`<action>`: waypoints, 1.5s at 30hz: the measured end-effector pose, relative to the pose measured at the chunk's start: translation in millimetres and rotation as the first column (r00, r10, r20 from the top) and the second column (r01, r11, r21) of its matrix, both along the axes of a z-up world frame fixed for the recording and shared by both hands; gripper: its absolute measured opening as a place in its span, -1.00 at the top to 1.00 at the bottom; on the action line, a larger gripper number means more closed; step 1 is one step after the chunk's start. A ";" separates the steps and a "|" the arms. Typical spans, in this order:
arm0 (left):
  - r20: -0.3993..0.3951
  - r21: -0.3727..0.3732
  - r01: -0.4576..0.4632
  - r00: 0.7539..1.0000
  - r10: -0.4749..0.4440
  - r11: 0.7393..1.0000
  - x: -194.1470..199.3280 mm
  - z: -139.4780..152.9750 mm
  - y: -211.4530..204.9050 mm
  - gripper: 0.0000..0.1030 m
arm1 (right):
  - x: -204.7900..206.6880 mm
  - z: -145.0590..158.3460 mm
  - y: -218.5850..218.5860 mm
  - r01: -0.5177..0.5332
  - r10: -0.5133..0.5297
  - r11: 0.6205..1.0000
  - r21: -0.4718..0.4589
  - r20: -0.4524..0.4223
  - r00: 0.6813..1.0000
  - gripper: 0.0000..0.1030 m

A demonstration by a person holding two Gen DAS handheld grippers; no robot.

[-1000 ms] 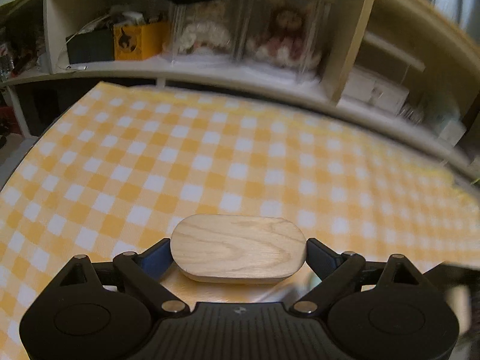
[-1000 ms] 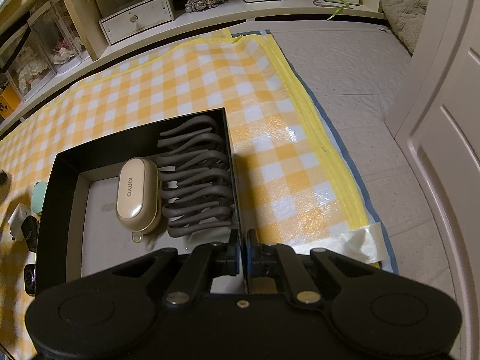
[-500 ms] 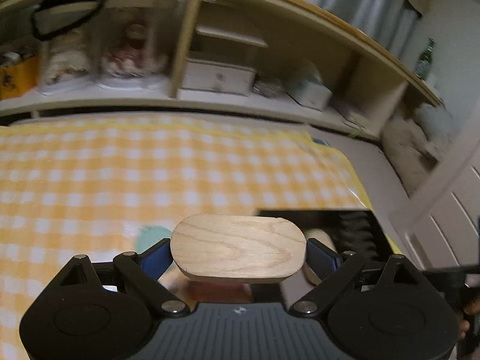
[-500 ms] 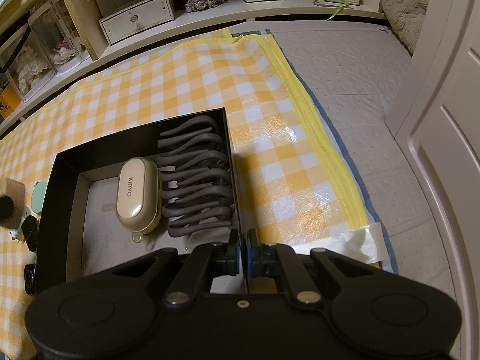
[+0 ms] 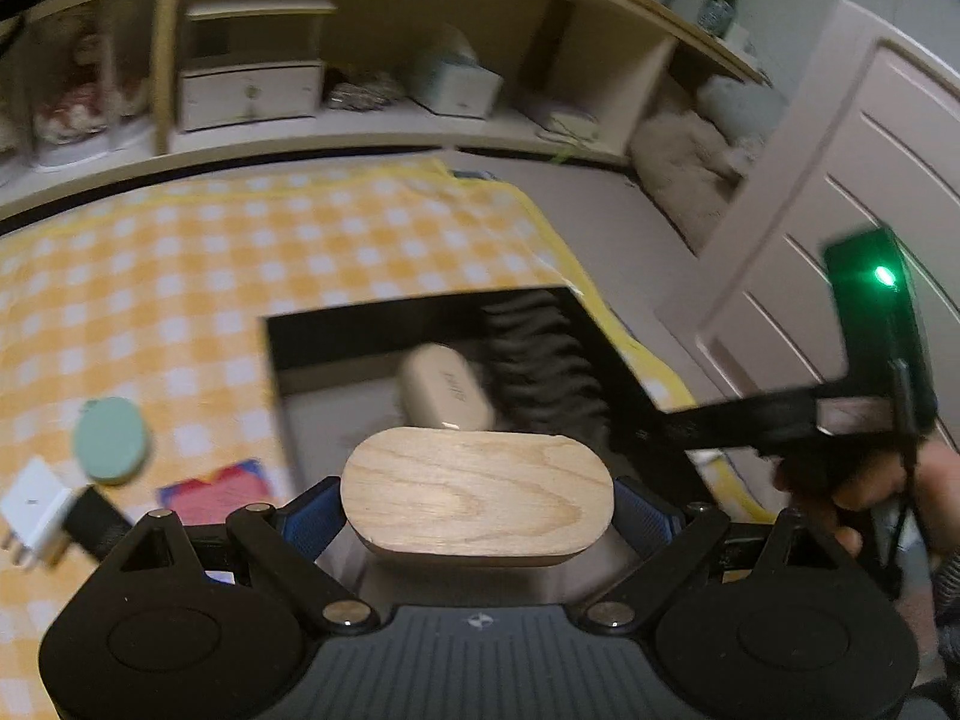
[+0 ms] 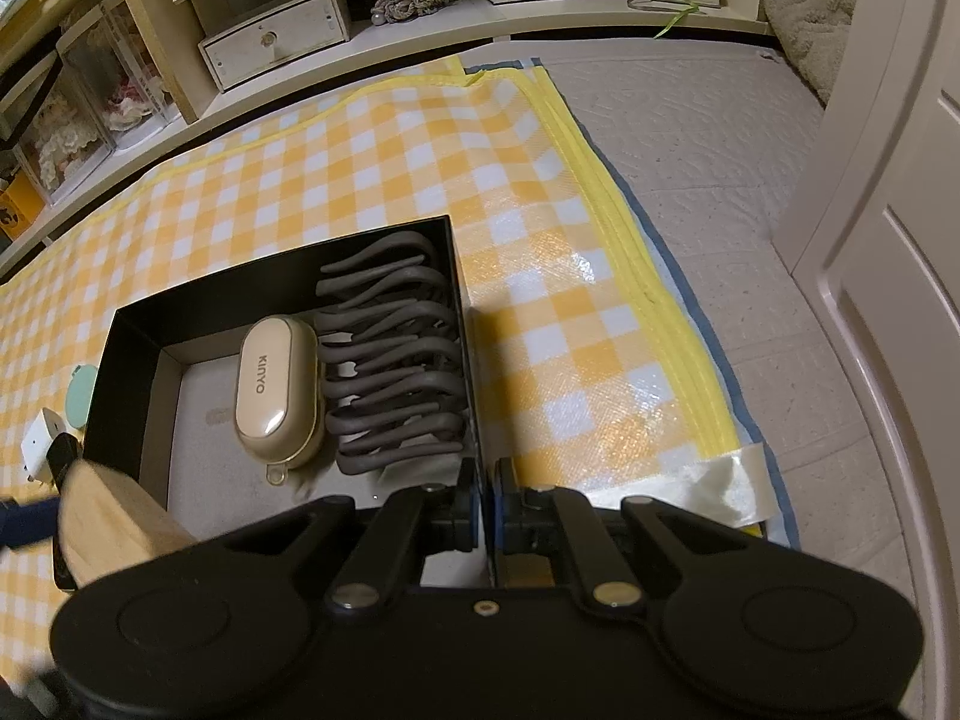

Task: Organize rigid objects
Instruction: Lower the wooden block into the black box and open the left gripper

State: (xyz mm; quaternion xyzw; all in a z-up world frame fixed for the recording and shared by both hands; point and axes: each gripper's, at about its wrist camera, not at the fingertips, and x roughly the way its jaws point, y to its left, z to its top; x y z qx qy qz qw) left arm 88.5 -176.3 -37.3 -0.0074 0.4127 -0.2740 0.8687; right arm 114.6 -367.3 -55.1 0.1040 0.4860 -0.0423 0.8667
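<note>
My left gripper [image 5: 477,510] is shut on an oval wooden block [image 5: 477,495] and holds it above the near part of a black box [image 5: 414,315]. The block also shows at the left edge of the right wrist view [image 6: 108,513]. My right gripper [image 6: 486,507] is shut on the box's right wall [image 6: 465,324] at its near corner. Inside the box lie a beige KINYO case [image 6: 276,387] and grey curved hangers [image 6: 390,360]. The same case [image 5: 444,387] and hangers [image 5: 540,354] show blurred in the left wrist view.
On the yellow checked mat [image 6: 372,138] left of the box lie a mint oval case [image 5: 111,441], a white charger plug [image 5: 33,504] and a red and blue card [image 5: 213,489]. Shelves [image 6: 270,30] stand behind; a white door [image 6: 888,240] is at the right.
My left gripper has swung right with the wooden block, from over the open mat to above the box. The right gripper has held still on the box wall.
</note>
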 end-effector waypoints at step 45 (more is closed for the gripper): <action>-0.282 -0.149 -0.079 0.959 0.034 0.986 2.6 -12.6 -26.7 -0.93 | -0.1 -0.7 -8.7 0.015 -0.015 0.998 0.062 -0.001 1.000 0.85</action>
